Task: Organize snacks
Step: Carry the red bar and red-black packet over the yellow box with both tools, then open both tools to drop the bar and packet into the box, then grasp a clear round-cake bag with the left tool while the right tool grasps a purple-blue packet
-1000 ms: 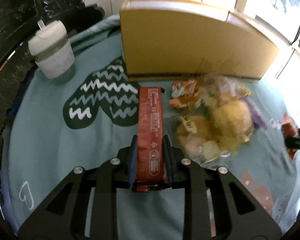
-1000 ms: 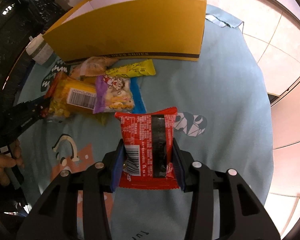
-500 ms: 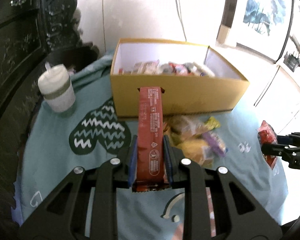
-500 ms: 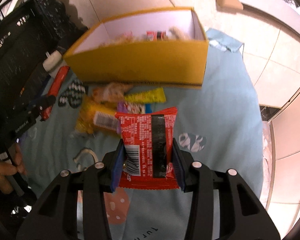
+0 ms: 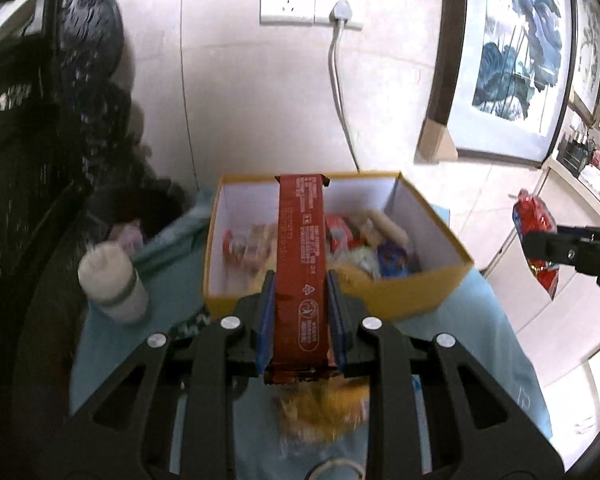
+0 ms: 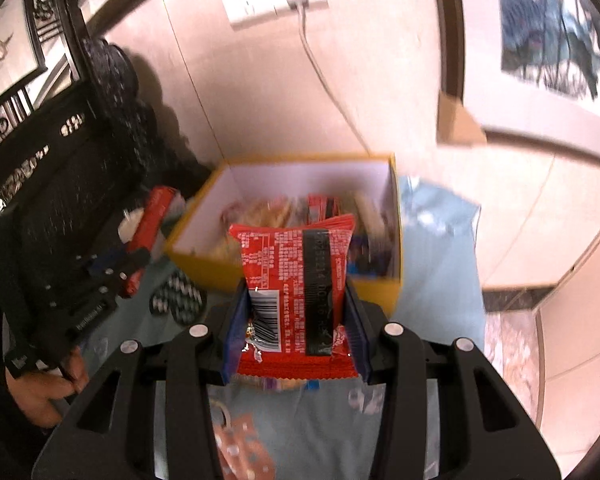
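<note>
So in the left wrist view we had the left gripper (image 5: pixel 300 312) clamped on a long brown-red snack bar (image 5: pixel 301 256), squeezed by its near end with most of its length sticking out far over the yellow box (image 5: pixel 416 284), which already had a jumble of snacks in it. Our worry there: with that much bar hanging free past the pads, it could have swung or pivoted in the grip, and if we'd let go too soon it might have clipped the near wall and landed back on the blue tablecloth (image 5: pixel 108 344). The white lidded cup (image 5: pixel 114 284) sat just left of the box, so a sloppy sideways move could have knocked it over. A blurry yellow packet (image 5: pixel 324 408) lay on the cloth under the gripper, not yet sorted. Off to the right, the other gripper showed up holding its red pack. In the right wrist view the right gripper (image 6: pixel 296 320) was clamped on that red snack pack (image 6: pixel 296 276), held above the near wall of the box. Crinkly foil like that could slip between the pads. Also, both grippers were heading for the same box, so we figured they could bump each other over the opening.
</note>
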{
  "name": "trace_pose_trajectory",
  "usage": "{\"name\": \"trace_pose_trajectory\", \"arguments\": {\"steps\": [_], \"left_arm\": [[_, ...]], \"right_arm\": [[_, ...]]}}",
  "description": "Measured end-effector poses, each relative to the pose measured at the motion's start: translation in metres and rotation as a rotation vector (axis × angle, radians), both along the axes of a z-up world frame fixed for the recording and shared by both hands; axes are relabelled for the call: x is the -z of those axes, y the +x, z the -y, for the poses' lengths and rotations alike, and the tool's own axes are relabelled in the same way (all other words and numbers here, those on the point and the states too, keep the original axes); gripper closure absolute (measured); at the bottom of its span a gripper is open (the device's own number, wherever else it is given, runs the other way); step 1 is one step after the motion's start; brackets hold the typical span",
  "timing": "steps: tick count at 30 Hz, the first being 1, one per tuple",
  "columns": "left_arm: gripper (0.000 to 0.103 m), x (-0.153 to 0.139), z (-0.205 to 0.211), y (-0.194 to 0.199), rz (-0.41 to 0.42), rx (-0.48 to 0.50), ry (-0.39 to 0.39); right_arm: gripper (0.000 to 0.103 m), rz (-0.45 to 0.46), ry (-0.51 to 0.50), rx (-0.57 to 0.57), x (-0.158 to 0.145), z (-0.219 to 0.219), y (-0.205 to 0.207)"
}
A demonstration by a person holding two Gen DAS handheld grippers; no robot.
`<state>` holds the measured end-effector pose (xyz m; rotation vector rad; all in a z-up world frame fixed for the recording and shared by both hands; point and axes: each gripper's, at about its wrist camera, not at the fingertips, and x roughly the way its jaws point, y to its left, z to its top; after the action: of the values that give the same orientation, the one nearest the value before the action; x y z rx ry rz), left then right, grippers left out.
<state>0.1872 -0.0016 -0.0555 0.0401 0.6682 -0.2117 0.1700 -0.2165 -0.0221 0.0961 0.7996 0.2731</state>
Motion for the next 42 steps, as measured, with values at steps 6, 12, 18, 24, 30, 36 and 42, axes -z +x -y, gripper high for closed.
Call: {"name": "trace_pose_trajectory", "arguments": {"steps": [6, 12, 18, 24, 30, 36, 42], "left_arm": [[0.079, -0.023, 0.015, 0.024, 0.035, 0.001, 0.026], [0.079, -0.025, 0.017, 0.046, 0.037, -0.01, 0.02], [0.079, -0.019, 0.019, 0.068, 0.028, -0.01, 0.028], [0.002, 0.004, 0.017, 0.109, -0.039, -0.062, 0.06], [0.002, 0.014, -0.009, 0.103, -0.078, -0.112, 0.029], [0.002, 0.039, -0.022, 0.066, -0.122, -0.137, 0.021], [0.002, 0.074, -0.028, 0.022, -0.166, -0.138, 0.078]], "right_arm": [[0.059, 0.051, -0.034, -0.018, -0.022, -0.005, 0.025], [0.059, 0.055, -0.053, -0.021, -0.024, -0.01, 0.047], [0.059, 0.046, -0.064, -0.017, -0.016, -0.015, 0.068], [0.048, -0.037, -0.117, 0.043, 0.009, -0.014, 0.114], [0.048, -0.054, -0.104, 0.058, 0.022, 0.001, 0.099], [0.048, -0.122, -0.074, 0.045, 0.054, 0.003, 0.066], [0.048, -0.225, -0.062, 0.017, 0.097, -0.004, 0.035]]}}
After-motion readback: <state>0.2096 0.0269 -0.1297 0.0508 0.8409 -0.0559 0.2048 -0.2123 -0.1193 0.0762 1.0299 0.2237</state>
